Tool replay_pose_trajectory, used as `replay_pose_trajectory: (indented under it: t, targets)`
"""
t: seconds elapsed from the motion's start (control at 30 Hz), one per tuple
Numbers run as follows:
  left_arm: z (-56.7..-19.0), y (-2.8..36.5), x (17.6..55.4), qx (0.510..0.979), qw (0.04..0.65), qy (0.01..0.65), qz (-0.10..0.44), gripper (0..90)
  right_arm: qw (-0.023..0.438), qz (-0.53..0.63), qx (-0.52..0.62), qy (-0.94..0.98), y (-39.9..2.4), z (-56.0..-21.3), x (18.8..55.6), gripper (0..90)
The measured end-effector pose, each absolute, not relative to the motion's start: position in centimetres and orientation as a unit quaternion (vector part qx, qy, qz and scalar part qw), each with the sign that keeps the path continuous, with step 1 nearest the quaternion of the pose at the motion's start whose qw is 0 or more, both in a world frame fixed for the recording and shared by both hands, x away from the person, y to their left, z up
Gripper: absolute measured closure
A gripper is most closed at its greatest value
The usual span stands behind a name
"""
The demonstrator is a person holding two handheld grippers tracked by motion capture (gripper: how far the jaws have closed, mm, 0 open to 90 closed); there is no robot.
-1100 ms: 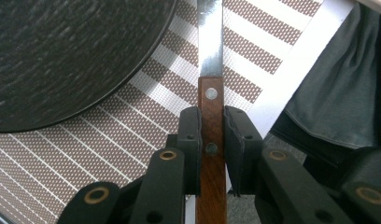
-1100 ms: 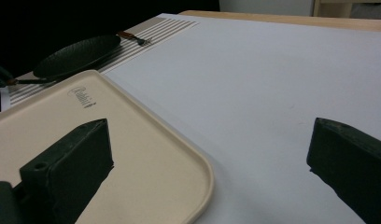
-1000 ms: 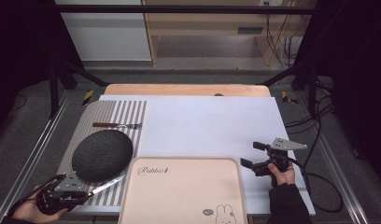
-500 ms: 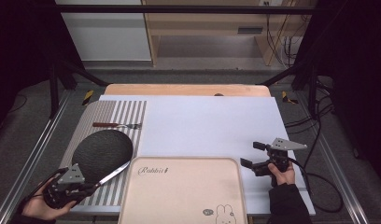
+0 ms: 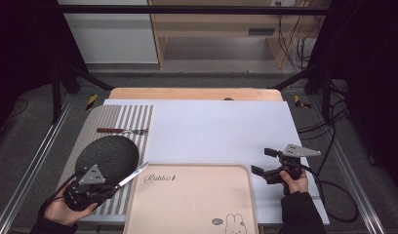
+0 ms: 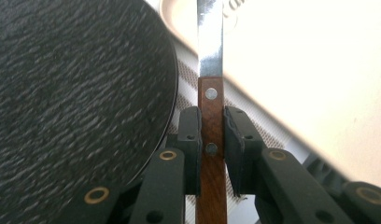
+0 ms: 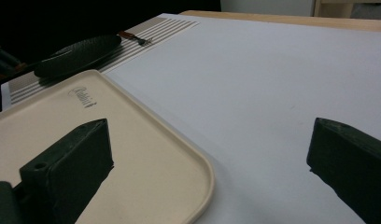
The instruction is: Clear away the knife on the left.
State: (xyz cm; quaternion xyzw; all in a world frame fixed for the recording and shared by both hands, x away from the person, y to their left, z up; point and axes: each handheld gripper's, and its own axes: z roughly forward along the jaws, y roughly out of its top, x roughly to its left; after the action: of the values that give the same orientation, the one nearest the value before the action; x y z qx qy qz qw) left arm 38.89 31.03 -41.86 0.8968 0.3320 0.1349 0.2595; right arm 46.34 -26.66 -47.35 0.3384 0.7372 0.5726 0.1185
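Knife (image 5: 131,176), wooden-handled, steel blade: we find it at the lower left of the high view, pinched at the handle by the left gripper (image 6: 212,133), whose jaws press on both sides of the wood; its blade tip reaches over the upper left corner of the tray (image 5: 197,214). Beige tray, printed with a rabbit, at bottom centre: we see nothing in it. Dark round plate (image 5: 107,153), just beside the knife on the striped mat (image 5: 133,117): bare. Fork (image 5: 123,130), farther up the mat. Right gripper (image 5: 263,162), at lower right over the white sheet (image 5: 216,126): jaws spread wide, holding nothing.
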Motion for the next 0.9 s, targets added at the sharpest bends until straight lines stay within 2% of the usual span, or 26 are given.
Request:
replay_pose_trajectory:
  t: [0.47, 0.9]
  targets:
    - [-41.4, 27.9, 38.7, 0.880, 0.293, 0.349, 0.136, 77.1, 0.117, 0.573, 0.337, 0.738, -26.6, -47.4, 46.3, 0.4]
    - [-41.7, 25.8, 37.5, 0.884, 0.289, 0.345, 0.129, 77.0, 0.116, 0.572, 0.336, 0.740, -26.5, -47.4, 46.4, 0.4]
